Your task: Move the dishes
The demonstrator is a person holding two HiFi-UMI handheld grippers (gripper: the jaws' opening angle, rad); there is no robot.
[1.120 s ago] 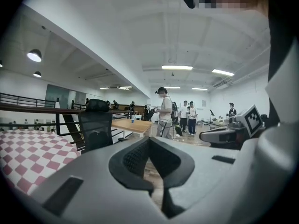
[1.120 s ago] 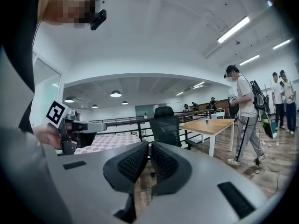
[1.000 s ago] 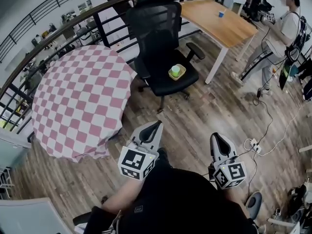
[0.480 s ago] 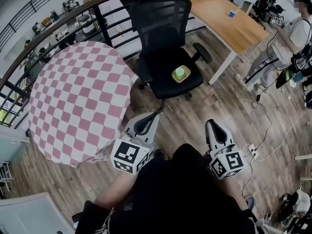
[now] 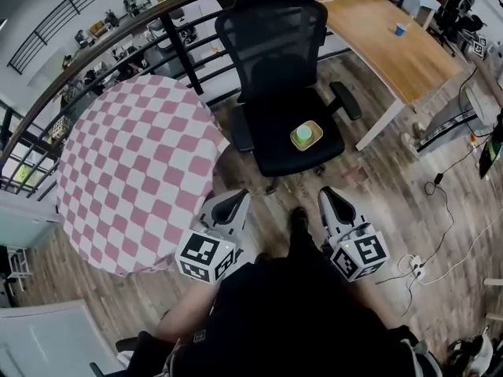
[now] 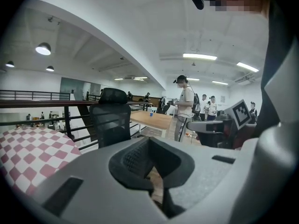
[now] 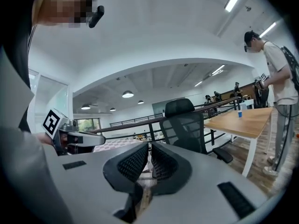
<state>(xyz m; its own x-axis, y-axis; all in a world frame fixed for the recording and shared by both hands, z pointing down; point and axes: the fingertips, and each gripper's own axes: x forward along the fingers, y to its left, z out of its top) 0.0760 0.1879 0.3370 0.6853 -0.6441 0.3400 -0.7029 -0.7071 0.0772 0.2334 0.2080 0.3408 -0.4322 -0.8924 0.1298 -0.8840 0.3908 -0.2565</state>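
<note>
Left gripper (image 5: 240, 196) and right gripper (image 5: 324, 193) both clenched, empty.
Only the head view shows the dish (image 5: 306, 136) on the chair (image 5: 275, 144), at twelve o'clock.

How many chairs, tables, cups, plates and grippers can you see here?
Chair: 1
Tables: 2, checkered table and wooden table
Cups: 2, green cup and blue cup
Plate: 1
Grippers: 2, left gripper and right gripper
Total: 8
</note>
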